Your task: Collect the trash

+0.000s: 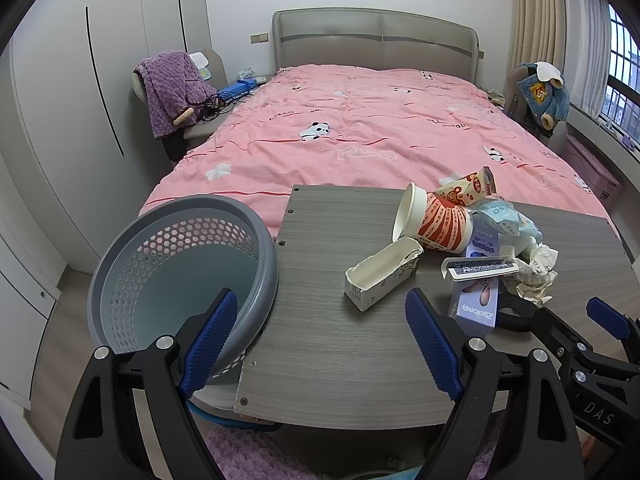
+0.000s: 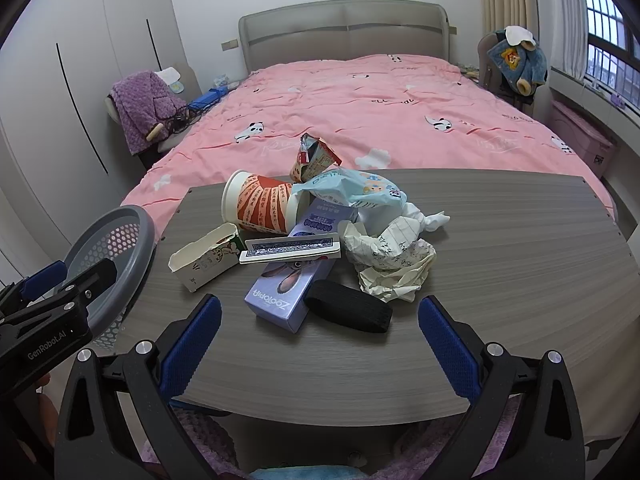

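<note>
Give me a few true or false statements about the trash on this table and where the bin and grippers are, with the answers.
1. The grey basket holds several pieces of trash. False: nothing shows inside it.
2. The paper cup lies on its side. True.
3. The left gripper grips the torn white carton. False: it is open and holds nothing.
4. The black item lies beside the purple box. True.
5. The right gripper is open. True.

The trash pile [image 2: 320,240] sits on the board [image 2: 500,300], with the bed [image 2: 380,112] behind. The basket [image 1: 176,264] stands left of the board (touching its edge).
</note>
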{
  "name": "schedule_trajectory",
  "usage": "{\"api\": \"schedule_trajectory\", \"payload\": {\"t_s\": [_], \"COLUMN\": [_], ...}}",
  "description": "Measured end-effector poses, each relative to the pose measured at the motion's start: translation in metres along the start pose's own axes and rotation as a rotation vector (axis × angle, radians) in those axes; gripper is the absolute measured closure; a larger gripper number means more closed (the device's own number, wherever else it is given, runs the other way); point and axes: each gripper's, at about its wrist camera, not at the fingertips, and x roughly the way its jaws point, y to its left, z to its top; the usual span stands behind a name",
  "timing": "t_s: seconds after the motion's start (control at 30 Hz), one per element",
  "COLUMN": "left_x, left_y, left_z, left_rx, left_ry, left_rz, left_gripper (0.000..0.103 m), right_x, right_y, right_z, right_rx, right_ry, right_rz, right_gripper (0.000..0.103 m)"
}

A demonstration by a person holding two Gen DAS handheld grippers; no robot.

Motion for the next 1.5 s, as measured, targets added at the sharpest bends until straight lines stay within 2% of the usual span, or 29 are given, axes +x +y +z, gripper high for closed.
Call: {"api": "schedule_trajectory", "payload": {"t_s": [0.3, 0.63, 0.83, 1.33, 1.5], "left_x": [0.0, 0.011, 0.021, 0.044, 0.047], "left_y": [-0.002, -0.004, -0.003, 0.003, 0.001], "left_z": [-0.002, -0.001, -0.002, -0.002, -0.003], "left_rx": [0.001, 0.004, -0.001, -0.022, -0.011], "left_ry": [0.005, 0.028, 0.053, 0.083, 0.088], "left_rz": [-0.006, -0.009, -0.012, 0.002, 0.001], "left_gripper": [0.021, 0.021, 0.021, 0.021, 0.021], "right_x": [-0.001, 0.005, 0.017, 0.051, 0.06], "right_y": [-0.004, -0.031, -0.044, -0.05, -0.049], "right_z": [0.0, -0.004, -0.013, -0.021, -0.02], "right_rx": [0.01, 0.042, 0.049, 0.043, 0.037], "right_ry": [0.001, 0.013, 0.054, 0.076, 0.081], "right_rz": [0.004, -0.031, -0.042, -0.052, -0.068], "right_gripper": [0.006, 0.006, 0.006, 0.007, 0.012]}}
